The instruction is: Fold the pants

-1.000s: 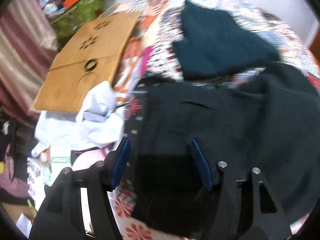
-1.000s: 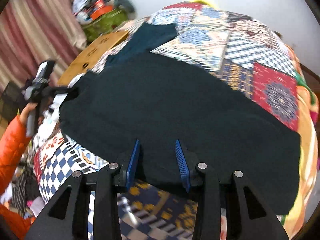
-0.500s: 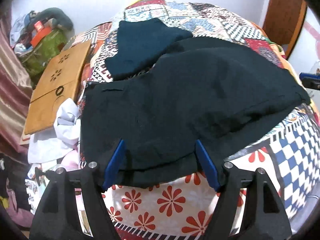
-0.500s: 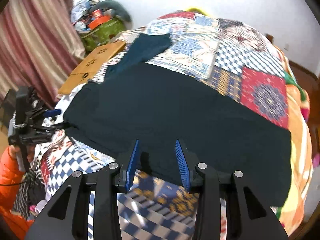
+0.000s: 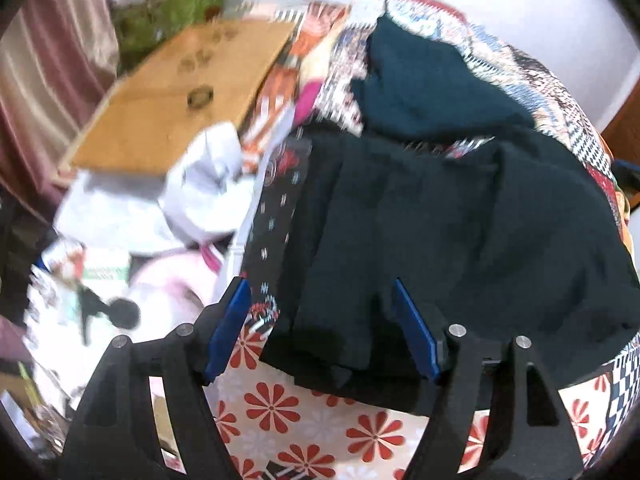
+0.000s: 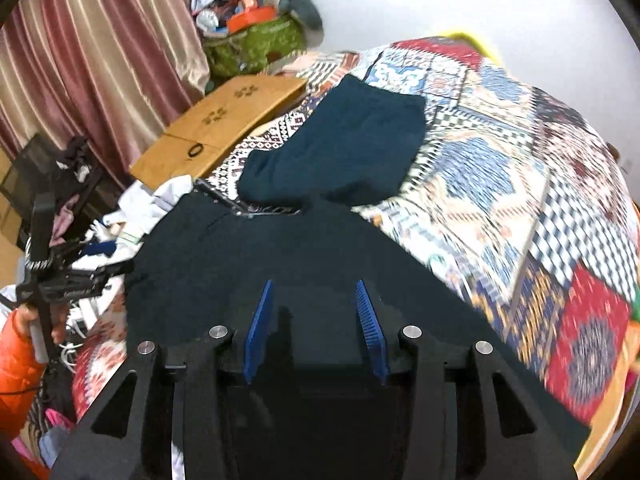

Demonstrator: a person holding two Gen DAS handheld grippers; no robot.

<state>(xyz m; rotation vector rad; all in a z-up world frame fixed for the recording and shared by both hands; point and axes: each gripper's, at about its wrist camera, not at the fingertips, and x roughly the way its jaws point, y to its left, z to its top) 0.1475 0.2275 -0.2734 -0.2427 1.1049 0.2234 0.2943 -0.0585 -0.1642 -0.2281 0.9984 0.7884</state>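
Note:
Dark black pants [image 5: 460, 232] lie spread on a patchwork bedspread [image 6: 500, 168]. In the left wrist view my left gripper [image 5: 322, 320] is open, its blue pads either side of the pants' near corner at the bed's edge. In the right wrist view the pants [image 6: 320, 260] fill the foreground. My right gripper [image 6: 314, 320] is open just over the cloth, which lies between its fingers. The left gripper [image 6: 76, 280] also shows there at the pants' left end, held by a hand in an orange sleeve.
A dark teal folded garment [image 6: 352, 140] lies on the bed beyond the pants. A wooden lap table [image 6: 224, 128], white cloth [image 5: 208, 192], clutter and a green bag [image 6: 256, 44] sit left of the bed. Maroon curtains [image 6: 100, 60] hang at left.
My left gripper has swung back left and closer to the pants' near corner. My right gripper has moved forward and lower over the pants. Both stay open.

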